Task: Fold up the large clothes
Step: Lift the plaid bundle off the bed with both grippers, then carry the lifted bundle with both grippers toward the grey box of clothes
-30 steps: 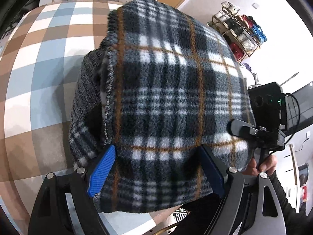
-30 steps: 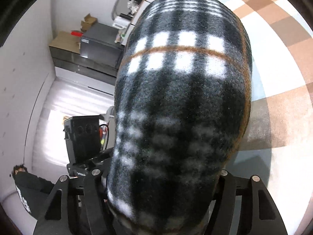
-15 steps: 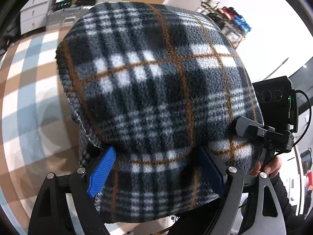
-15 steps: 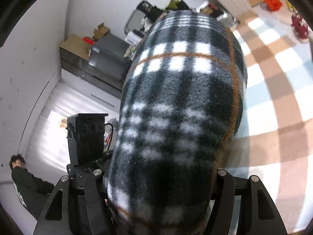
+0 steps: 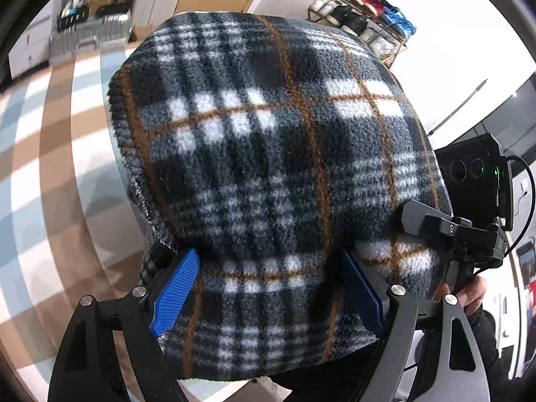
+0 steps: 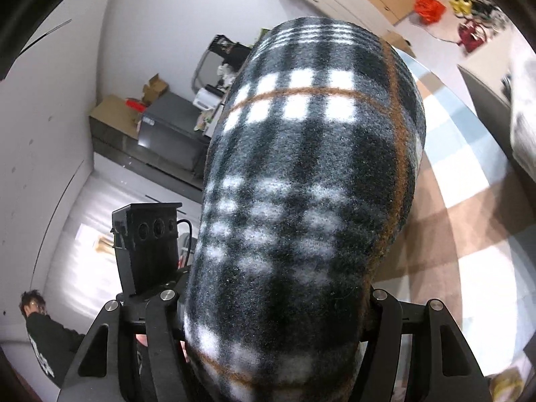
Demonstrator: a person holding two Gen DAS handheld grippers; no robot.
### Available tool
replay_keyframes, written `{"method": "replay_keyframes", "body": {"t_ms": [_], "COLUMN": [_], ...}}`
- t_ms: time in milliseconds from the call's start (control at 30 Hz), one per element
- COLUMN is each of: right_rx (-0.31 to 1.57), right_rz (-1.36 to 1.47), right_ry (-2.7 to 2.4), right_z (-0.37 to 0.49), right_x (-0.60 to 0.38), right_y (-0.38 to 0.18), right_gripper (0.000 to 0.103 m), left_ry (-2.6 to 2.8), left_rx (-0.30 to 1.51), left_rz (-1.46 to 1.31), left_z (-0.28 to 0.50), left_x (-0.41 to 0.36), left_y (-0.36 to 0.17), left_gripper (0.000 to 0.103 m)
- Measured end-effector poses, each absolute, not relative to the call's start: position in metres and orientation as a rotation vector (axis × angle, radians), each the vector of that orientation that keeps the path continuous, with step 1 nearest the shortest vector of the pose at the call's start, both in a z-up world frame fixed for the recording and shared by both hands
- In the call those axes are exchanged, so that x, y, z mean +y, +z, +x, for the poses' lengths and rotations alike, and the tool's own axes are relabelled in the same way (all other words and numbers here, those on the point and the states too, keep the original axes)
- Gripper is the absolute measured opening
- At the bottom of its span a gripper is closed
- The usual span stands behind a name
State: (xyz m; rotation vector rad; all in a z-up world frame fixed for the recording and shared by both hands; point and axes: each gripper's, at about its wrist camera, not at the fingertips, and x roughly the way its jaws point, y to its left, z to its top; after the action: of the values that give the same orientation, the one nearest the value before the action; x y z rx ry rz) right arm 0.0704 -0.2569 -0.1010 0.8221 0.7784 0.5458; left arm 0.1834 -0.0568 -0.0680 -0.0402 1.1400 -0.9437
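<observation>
Up off the checkered rug (image 5: 50,174), bunched plaid fleece garment (image 5: 278,167), filling both views. Left gripper (image 5: 268,288) clamped on a thick fold, blue pads (image 5: 174,294) pressed into either side. Right gripper (image 6: 278,305) buried under the same fleece, fingertips hidden; grip there impossible to tell. Shoe rack (image 5: 361,30) against the far wall.

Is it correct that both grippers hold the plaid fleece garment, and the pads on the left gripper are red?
Not quite. Both grippers do hold the plaid fleece garment, but the pads on the left gripper are blue, as the left wrist view shows. The right gripper grips it too.
</observation>
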Motion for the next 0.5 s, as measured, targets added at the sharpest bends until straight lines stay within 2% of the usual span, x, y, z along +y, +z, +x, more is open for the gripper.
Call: {"method": "replay_keyframes", "body": {"t_ms": [167,333,500], "right_rx": [0.782,0.718,0.619], "right_rz": [0.824,0.821,0.831], "right_ry": [0.555,0.561,0.528], "right_z": [0.081,0.078,0.056], "right_x": [-0.274,-0.285,-0.320], "right_y": [-0.090,-0.058,-0.022], "right_gripper": [0.065,0.065,0.065], "left_ry": [-0.936,-0.938,-0.960], "left_rx": [1.104,1.033,0.944], "left_rz": [-0.049,0.002,0.104], "left_z": [0.192,0.186,0.173], "left_x": [-0.046,-0.054,-0.096], "left_y": [-0.060,-0.017,0.030], "left_gripper": [0.081,0.077,0.074]}}
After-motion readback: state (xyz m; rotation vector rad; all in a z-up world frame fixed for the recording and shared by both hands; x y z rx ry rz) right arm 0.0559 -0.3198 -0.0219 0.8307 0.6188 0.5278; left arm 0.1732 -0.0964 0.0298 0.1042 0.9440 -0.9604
